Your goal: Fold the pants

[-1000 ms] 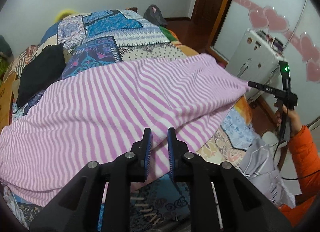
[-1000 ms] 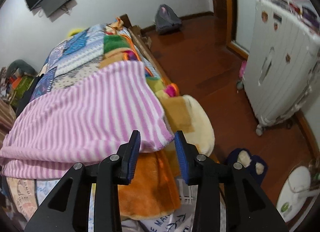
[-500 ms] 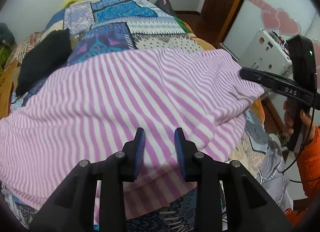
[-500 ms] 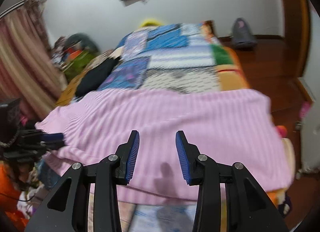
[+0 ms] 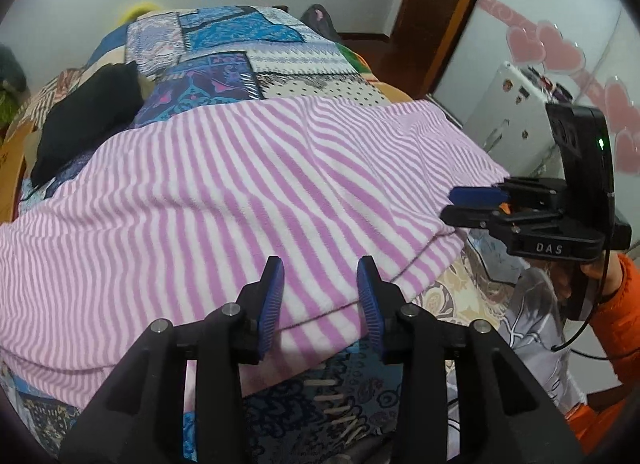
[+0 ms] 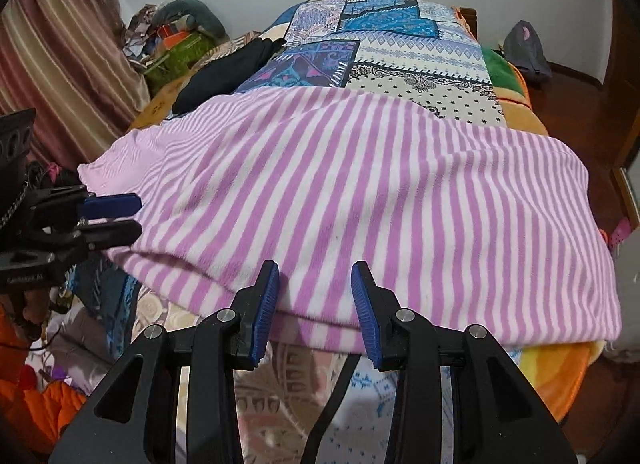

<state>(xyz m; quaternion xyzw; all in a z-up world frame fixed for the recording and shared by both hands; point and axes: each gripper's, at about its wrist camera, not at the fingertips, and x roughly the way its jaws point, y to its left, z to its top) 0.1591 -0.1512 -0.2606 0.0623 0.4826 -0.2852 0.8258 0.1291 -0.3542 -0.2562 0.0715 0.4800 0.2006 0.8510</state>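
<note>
Pink-and-white striped pants [image 5: 224, 200] lie folded across the bed, with two layers showing along the near edge. My left gripper [image 5: 320, 292] hangs over that near edge. Its jaws are opening, and the blue pads stand clear of the cloth. My right gripper [image 6: 314, 296] is open above the same edge farther along, holding nothing. Each gripper shows in the other's view: the right gripper [image 5: 476, 204] at the pants' right corner, the left gripper [image 6: 116, 216] at the left corner [image 6: 96, 172].
A patchwork quilt [image 5: 248, 48] covers the bed beyond the pants, with a black garment [image 5: 80, 120] on its left side. A white heater [image 5: 508, 112] and a wooden door frame [image 5: 432, 16] stand right. A person's orange sleeve [image 5: 616, 312] is at the right, with a curtain [image 6: 52, 60] and clutter at the left.
My left gripper's jaws have spread from nearly shut to apart. The right gripper has swung from the pants' right end round to face their long near edge.
</note>
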